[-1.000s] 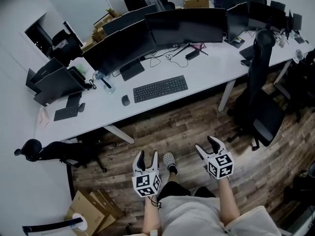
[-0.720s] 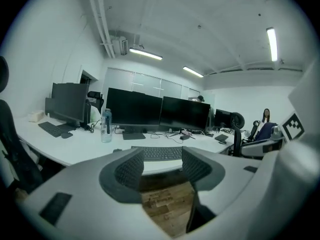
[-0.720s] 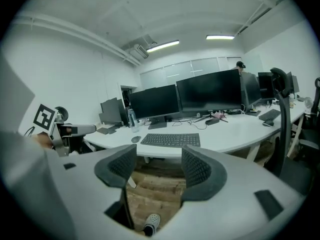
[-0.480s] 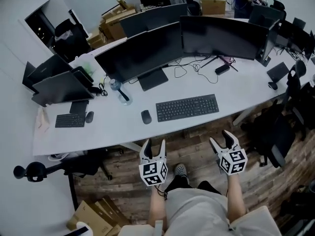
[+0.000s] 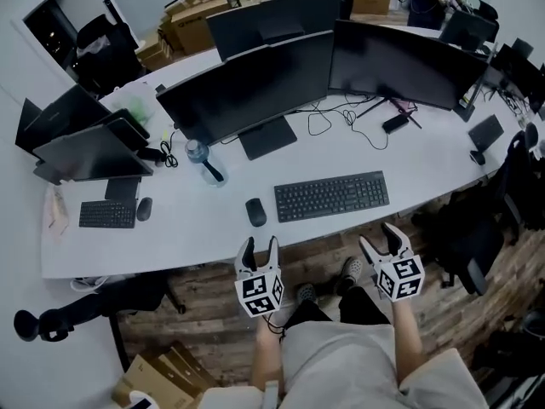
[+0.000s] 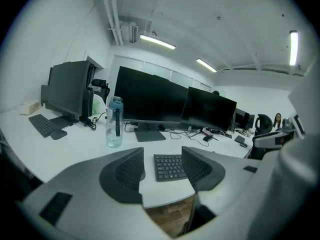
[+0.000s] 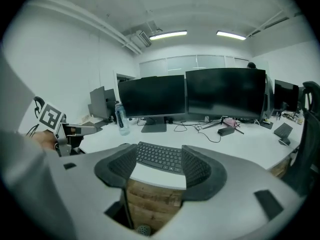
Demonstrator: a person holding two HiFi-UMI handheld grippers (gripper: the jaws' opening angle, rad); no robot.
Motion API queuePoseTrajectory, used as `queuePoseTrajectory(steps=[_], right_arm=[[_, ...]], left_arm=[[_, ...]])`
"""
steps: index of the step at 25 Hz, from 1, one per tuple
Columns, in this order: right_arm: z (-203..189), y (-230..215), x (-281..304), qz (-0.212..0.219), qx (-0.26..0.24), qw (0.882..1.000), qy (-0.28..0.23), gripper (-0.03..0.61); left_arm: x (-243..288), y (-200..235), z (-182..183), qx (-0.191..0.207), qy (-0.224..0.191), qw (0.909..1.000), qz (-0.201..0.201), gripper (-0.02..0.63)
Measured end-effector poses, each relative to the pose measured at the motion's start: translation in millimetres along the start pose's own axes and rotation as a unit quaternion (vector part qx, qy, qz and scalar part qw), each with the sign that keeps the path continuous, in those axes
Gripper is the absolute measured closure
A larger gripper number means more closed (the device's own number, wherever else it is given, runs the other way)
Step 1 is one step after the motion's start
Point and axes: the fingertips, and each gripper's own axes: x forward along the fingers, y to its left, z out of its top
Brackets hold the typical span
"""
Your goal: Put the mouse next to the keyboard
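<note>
A black mouse [image 5: 255, 212] lies on the white desk [image 5: 170, 228], a short gap left of the black keyboard [image 5: 332, 196]. My left gripper [image 5: 260, 249] hovers open and empty over the desk's front edge, just below the mouse in the head view. The right gripper [image 5: 381, 240] is also open and empty, off the desk edge below the keyboard's right end. In the left gripper view the keyboard [image 6: 169, 166] shows between the open jaws of the left gripper [image 6: 162, 152], and the mouse is hidden behind the left jaw. The right gripper view frames the keyboard [image 7: 160, 158] between the jaws of the right gripper [image 7: 159, 149].
Two large monitors [image 5: 247, 88] [image 5: 404, 62] stand behind the keyboard, with cables between them. A water bottle [image 5: 198, 156] stands left of the monitor foot. A second small keyboard [image 5: 106, 214] and mouse [image 5: 143, 209] sit far left. Office chairs [image 5: 477, 237] and cardboard boxes [image 5: 162, 373] stand on the wood floor.
The person has walked up to the desk, so it has come close. Both grippers now reach the desk's front edge and have stayed open.
</note>
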Motion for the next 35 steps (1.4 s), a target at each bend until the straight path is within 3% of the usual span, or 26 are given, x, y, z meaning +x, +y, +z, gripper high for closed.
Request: queuePoseTrajectory(steps=[3, 9, 16, 23, 27, 35], right_arm=[[3.8, 5.4, 23.0, 0.006, 0.020, 1.000, -0.001, 0.288], [14.5, 37.7, 76.4, 0.074, 0.001, 0.997, 0.012, 0.288], [21.5, 23.8, 119.5, 0.115, 0.002, 0.993, 0.031, 0.289], [33.1, -9.3, 148.6, 0.141, -0.008, 0.989, 0.045, 0.290], [33.2, -13.3, 154.1, 0.159, -0.023, 0.985, 0.056, 0.289], [27.2, -30.2, 168.9, 0.174, -0.036, 0.981, 0.077, 0.290]], left_arm=[[15.9, 9.5, -1.9, -0.002, 0.008, 0.9999, 0.013, 0.370], [50.7, 19.7, -3.4, 0.000, 0.022, 0.9992, 0.034, 0.370], [107.9, 32.6, -24.3, 0.000, 0.081, 0.9939, 0.074, 0.368], [168.0, 45.9, -56.6, -0.007, 0.128, 0.9817, 0.141, 0.358], [180.4, 68.6, -78.0, 0.007, 0.166, 0.9695, 0.180, 0.342], [195.4, 96.2, -108.9, -0.047, 0.213, 0.9546, 0.203, 0.293]])
